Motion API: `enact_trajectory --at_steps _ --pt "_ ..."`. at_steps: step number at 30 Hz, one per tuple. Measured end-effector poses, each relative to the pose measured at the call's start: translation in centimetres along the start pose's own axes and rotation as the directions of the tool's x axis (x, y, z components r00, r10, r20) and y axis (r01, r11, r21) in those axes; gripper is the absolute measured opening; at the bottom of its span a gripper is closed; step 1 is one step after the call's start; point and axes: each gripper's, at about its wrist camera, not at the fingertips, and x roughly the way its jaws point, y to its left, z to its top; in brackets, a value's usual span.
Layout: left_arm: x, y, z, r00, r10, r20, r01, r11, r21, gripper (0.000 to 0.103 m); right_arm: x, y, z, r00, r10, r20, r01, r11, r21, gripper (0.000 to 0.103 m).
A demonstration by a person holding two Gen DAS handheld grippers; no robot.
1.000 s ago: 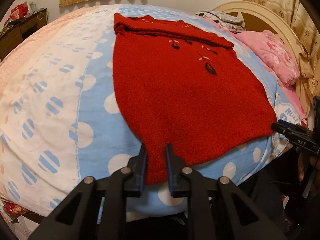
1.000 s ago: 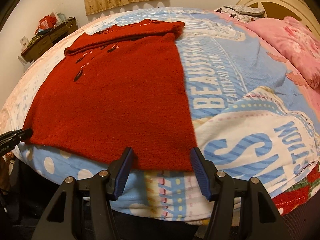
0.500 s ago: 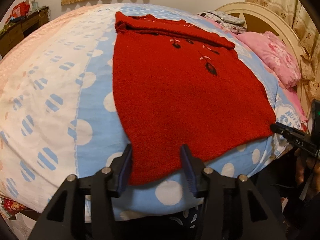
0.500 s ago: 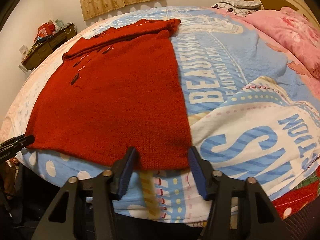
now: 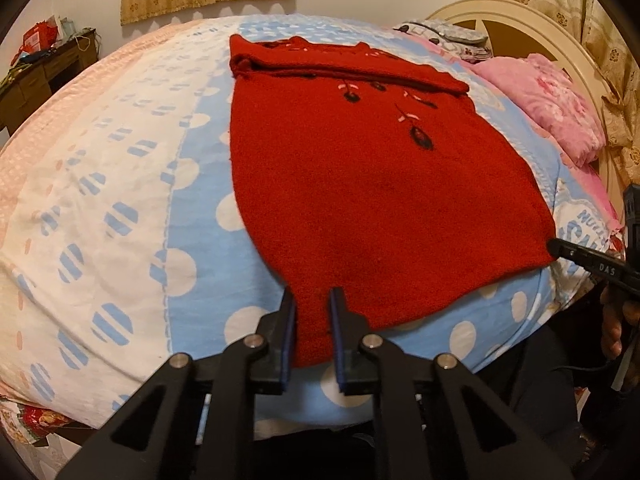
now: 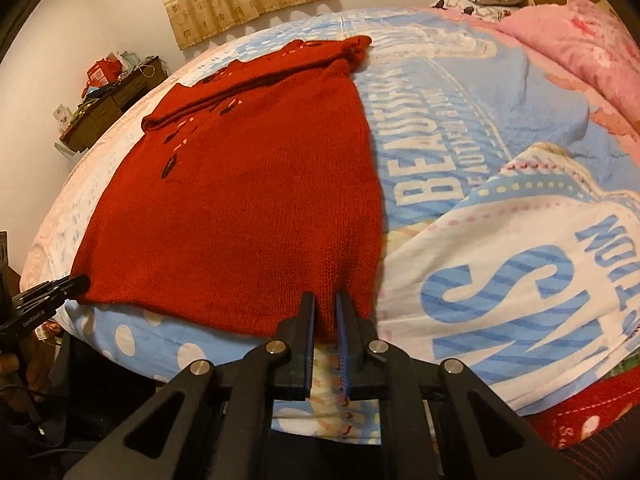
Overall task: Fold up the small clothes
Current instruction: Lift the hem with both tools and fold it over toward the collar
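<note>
While the red sweater point(image 5: 380, 184) lies flat, left claw point(image 5: 312, 300) and right claw point(image 6: 326, 304) are closing on its near hem.

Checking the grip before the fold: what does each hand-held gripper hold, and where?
Both are closing on the red sweater: left hand-held gripper and right hand-held gripper at opposite bottom hem corners.

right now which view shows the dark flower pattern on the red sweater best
The left wrist view: the pattern on the sweater faces the camera, with dark flowers and pale stems distinct. In the right wrist view the pattern lies far off on the sweater's left side, seen edge-on, so it reads only as small dark and pink marks.
</note>
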Motion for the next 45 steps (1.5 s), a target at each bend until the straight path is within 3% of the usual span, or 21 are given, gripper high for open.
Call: enact_trajectory --at_steps 7,17,24,30,34,45 --pt "-1.0 -0.4 0.3 0.999 -0.011 0.032 0.010 1.000 0.026 0.012 -1.4 -0.1 0.4 0.998 0.054 0.045 -0.055 0.998 0.009 0.009" --pt "-1.3 0.1 0.7 0.999 -0.019 0.048 0.018 1.000 0.022 0.010 -3.2 -0.4 0.9 0.990 0.060 0.124 -0.063 0.998 0.019 0.008" --pt "-2.4 0.6 1.3 0.995 -0.061 0.076 0.061 0.998 0.006 0.010 -3.2 -0.5 1.0 0.989 0.070 0.127 -0.073 0.997 0.019 0.008" --pt "-2.9 1.2 2.2 0.989 -0.108 0.106 0.110 0.994 -0.010 0.010 -3.8 -1.1 1.3 0.980 0.129 0.149 -0.140 0.988 0.070 0.008" --pt "-2.8 1.7 3.2 0.985 -0.128 0.117 0.131 0.991 -0.023 0.010 -4.4 -1.3 2.3 0.971 0.164 0.173 -0.183 0.978 0.099 0.007" --pt "-3.5 3.2 6.3 0.969 -0.177 0.170 0.190 0.980 -0.065 0.009 -7.4 1.0 6.6 0.945 0.161 0.286 -0.179 0.983 0.036 0.007"
